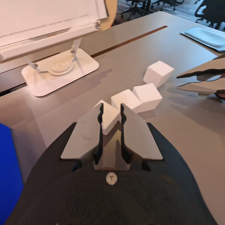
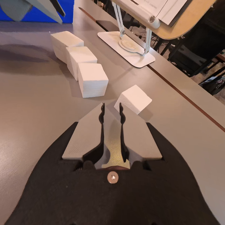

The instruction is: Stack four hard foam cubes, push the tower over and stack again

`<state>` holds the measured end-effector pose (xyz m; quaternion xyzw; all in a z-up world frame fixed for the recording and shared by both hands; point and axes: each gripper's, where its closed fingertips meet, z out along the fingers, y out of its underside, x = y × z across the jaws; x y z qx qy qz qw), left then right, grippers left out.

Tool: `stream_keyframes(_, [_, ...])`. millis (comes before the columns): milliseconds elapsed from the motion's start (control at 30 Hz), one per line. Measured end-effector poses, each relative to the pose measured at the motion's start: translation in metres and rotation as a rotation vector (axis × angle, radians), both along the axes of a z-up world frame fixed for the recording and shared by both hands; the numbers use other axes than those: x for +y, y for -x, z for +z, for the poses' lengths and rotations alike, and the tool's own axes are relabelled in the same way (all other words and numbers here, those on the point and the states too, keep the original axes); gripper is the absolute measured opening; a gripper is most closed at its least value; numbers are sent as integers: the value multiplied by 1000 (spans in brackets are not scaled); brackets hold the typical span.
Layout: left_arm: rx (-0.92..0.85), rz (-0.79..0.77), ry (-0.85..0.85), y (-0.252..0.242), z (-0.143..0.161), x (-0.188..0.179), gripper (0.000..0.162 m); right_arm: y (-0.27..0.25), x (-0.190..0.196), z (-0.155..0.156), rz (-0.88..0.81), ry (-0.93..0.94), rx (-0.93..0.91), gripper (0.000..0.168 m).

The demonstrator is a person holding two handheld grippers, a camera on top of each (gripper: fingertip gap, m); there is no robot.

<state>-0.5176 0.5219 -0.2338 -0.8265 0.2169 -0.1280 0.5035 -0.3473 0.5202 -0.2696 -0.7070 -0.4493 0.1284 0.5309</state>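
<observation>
Your left gripper [image 1: 111,106] and right gripper [image 2: 111,105] both have jaws spread and pinching nothing, above four white foam cubes lying toppled on the grey desk [image 2: 36,115]: three touching in a row [image 2: 84,63], the fourth cube [image 2: 133,99] just apart.

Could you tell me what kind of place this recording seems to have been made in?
Most likely an office or meeting room. The cubes lie on a long grey table, black wheeled office chairs stand on carpet behind it, and a white tilted stand rests on the table.
</observation>
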Motion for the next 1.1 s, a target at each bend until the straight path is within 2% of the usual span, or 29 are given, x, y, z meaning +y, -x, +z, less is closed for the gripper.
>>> stream_keyframes(133, [72, -78, 27, -25, -13, -4, 37, 4, -3, -1, 18, -42, -41, 21])
stream_keyframes(333, [287, -128, 52, -43, -40, -9, 38, 4, -4, 4, 25, -87, -64, 21])
stream_keyframes(433, [313, -126, 45, -45, -42, -9, 41, -1, 0, 6, 14, -86, -58, 21])
stream_keyframes(467, [298, -143, 56, -47, -41, -12, 34, -3, 2, 6, 8, -86, -54, 21])
stream_keyframes(533, [222, -245, 90, -59, -37, -27, 3, -9, 6, 9, -7, -87, -47, 21])
stream_keyframes(567, [176, -302, 115, -66, -34, -36, 0, -12, 8, 10, -16, -88, -41, 21])
stream_keyframes(600, [145, -330, 137, -68, -32, -41, 5, -15, 10, 12, -25, -89, -35, 21])
stream_keyframes(667, [117, -290, 121, -60, -25, -36, 26, -21, 14, 16, -43, -88, -20, 21])
stream_keyframes(800, [-14, -278, 118, -58, -15, -31, 42, -29, 19, 20, -60, -79, 10, 22])
stream_keyframes(900, [-57, -245, 125, -62, -18, -25, 68, -28, 19, 20, -58, -71, 19, 22])
stream_keyframes(1000, [-8, -219, 123, -70, -27, -21, 85, -27, 18, 21, -54, -84, 8, 22])
stream_keyframes(1100, [88, -179, 96, -74, -35, -17, 90, -26, 16, 22, -50, -98, 1, 22])
